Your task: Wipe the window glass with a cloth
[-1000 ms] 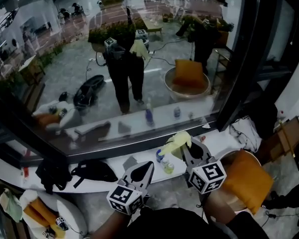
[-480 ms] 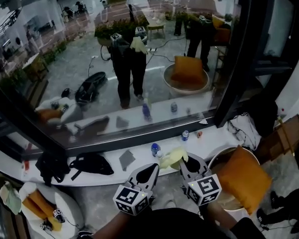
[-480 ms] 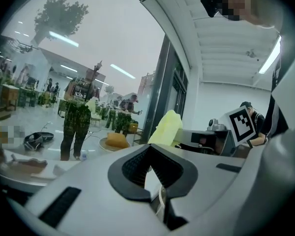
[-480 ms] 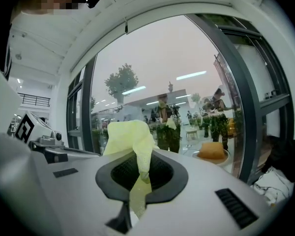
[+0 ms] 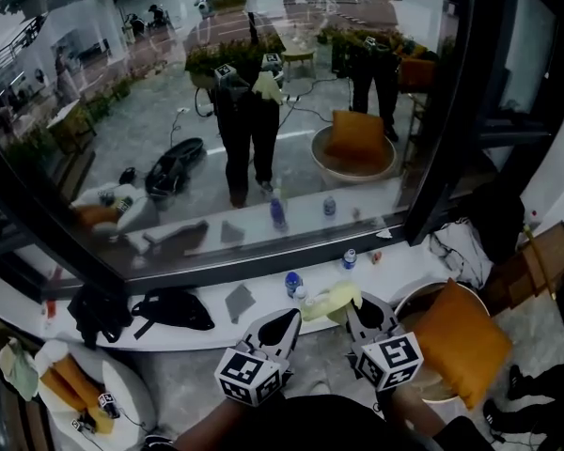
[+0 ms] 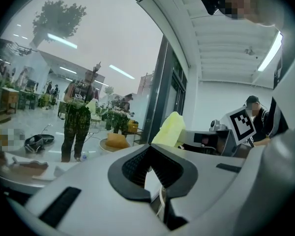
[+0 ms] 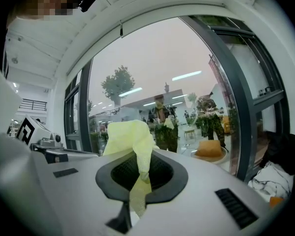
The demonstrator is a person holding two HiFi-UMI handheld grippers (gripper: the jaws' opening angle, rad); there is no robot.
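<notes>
The window glass [image 5: 263, 111] fills the upper head view and mirrors a person holding both grippers. A pale yellow cloth [image 5: 327, 301] sticks out of my right gripper [image 5: 362, 308], which is shut on it low in the view, short of the glass. In the right gripper view the cloth [image 7: 129, 135] bunches above the jaws of that gripper [image 7: 141, 157], with the glass [image 7: 152, 82] ahead. My left gripper [image 5: 280, 325] is beside it, shut with nothing between its pads. The left gripper view shows the closed tips [image 6: 151, 149] and the cloth [image 6: 169, 128] to the right.
Below the glass runs a white sill [image 5: 226, 325] carrying a black bag [image 5: 169, 310], a blue-capped bottle [image 5: 292, 282] and a small can [image 5: 349, 257]. A dark window post [image 5: 451, 111] stands at right. A round chair with an orange cushion [image 5: 461, 341] sits at lower right.
Both grippers have dropped lower in the head view and drawn a little back from the glass, the cloth still in the right one. Over the last half second little has moved.
</notes>
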